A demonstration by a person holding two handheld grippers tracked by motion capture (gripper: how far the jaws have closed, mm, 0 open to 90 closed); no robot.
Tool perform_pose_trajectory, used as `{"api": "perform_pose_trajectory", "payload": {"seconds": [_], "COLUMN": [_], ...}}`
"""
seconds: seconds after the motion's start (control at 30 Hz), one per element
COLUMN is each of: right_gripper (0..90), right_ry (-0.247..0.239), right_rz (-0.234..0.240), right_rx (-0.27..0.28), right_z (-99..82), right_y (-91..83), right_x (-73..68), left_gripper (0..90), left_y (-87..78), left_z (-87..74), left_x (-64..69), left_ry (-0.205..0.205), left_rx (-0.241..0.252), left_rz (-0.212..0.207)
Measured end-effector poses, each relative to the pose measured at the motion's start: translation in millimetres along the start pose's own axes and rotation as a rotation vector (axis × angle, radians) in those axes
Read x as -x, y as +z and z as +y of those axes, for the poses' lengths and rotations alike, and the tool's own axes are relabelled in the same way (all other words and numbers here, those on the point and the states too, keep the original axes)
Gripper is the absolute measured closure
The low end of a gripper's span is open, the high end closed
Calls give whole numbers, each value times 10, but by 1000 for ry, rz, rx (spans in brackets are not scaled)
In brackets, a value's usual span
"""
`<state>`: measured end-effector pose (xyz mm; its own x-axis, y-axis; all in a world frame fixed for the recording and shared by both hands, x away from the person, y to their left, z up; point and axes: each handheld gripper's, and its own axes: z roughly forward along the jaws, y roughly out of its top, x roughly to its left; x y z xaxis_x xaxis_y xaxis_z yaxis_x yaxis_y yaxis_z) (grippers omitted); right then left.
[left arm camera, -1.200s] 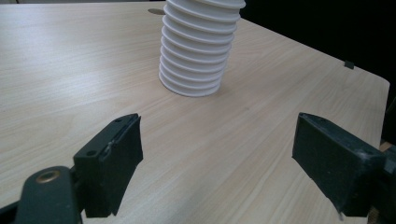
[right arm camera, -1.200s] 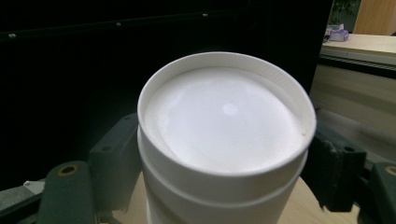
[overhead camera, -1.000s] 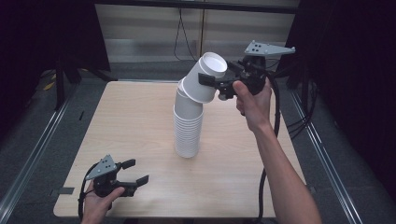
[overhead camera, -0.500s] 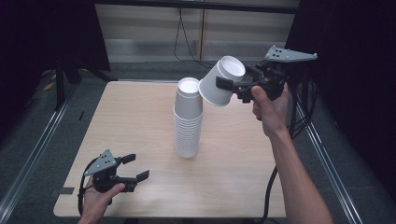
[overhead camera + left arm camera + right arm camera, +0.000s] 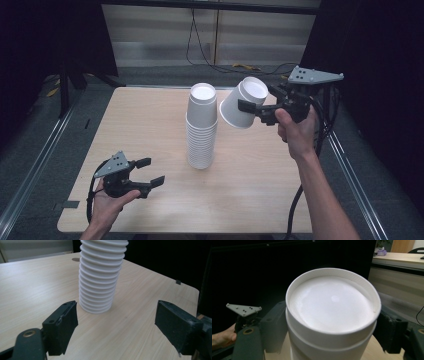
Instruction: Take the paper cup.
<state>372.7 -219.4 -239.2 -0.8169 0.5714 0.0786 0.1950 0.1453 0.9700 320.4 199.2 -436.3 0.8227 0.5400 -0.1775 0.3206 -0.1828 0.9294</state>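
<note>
A tall stack of white paper cups [image 5: 201, 130] stands upright in the middle of the wooden table [image 5: 145, 115]. In the left gripper view the stack [image 5: 100, 277] rises just beyond the jaws. My right gripper [image 5: 250, 107] is in the air to the right of the stack's top. It is shut on a white cup [image 5: 242, 102], tilted with its mouth up and to the right. In the right gripper view the cup [image 5: 332, 307] sits between both jaws, with a second rim just under its own. My left gripper [image 5: 151, 171] hovers near the front left corner. Its jaws have just been closing a little, but stand apart around nothing [image 5: 117, 317].
Dark curtains flank the table, and cables run along the floor behind it. Metal rails lie on the floor on both sides. The table's right edge [image 5: 175, 285] lies beyond the stack in the left gripper view. The left gripper's grey plate [image 5: 243, 310] shows far off.
The right gripper has carried the cup off the top of the stack, to the right and slightly down. The left gripper has lifted a little near the front left corner.
</note>
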Motion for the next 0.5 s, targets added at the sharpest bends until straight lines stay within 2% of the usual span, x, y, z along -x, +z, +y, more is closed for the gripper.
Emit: {"api": "perform_pose_trajectory", "payload": {"seconds": [0.17,0.2,0.23,0.27,0.3,0.33,0.37,0.4,0.5], "right_gripper": [230,230,230,230,231,231,231,231,231], "right_ry": [2,3,3,5,5,8,8,12,18], "right_rz": [-4,-1,-1,8,8,12,12,15,18], "right_rx": [-20,-21,-21,-24,-26,-36,-36,-42,-46], "right_z": [-147,-171,-171,-197,-233,-287,-287,-357,-417], "right_y": [-22,-32,-32,-42,-54,-67,-67,-81,-86], "right_x": [-54,-67,-67,-80,-95,-109,-109,-117,-123], "left_gripper": [183,183,184,184,184,186,192,193,193], "left_y": [118,131,131,157,170,188,188,206,244], "left_z": [136,161,161,184,202,229,229,241,265], "left_x": [75,91,91,96,105,132,132,134,156], "left_ry": [15,25,25,21,23,32,32,36,45], "left_rx": [4,4,4,17,19,20,20,22,23], "left_rz": [-38,-17,-17,-49,-53,-33,-33,-59,-71]}}
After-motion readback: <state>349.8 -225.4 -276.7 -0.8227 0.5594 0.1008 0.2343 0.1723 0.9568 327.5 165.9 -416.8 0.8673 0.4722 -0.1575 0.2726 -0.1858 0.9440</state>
